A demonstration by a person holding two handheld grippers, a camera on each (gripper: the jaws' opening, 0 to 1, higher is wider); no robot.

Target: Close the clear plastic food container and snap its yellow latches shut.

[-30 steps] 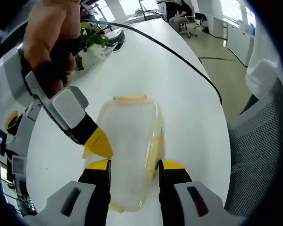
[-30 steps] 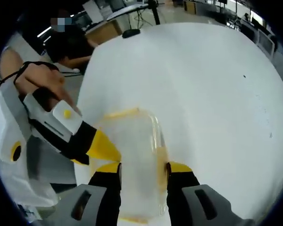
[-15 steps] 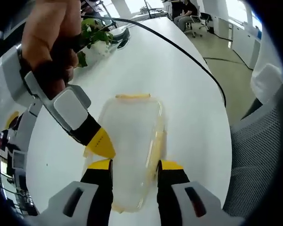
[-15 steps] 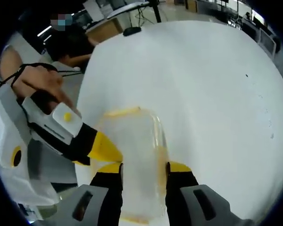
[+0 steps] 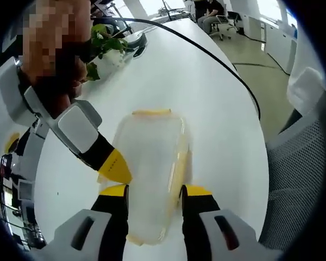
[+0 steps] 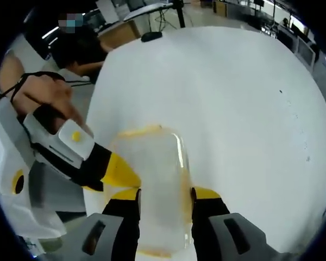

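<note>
The clear food container [image 5: 152, 174] lies on the white worktop [image 5: 206, 98], lid down on top. The left tool [image 5: 151, 191] has one jaw on each long side of the container and squeezes it. The right tool [image 6: 164, 194] grips the same container across its sides too. A yellow latch [image 5: 150, 112] shows at the far end of the container, and another runs along its side [image 5: 180, 163]. Past the container stand a green plant [image 5: 106, 41] and a black cable [image 5: 206, 57]. Beside the worktop is a grey mesh chair [image 5: 299, 179].
</note>
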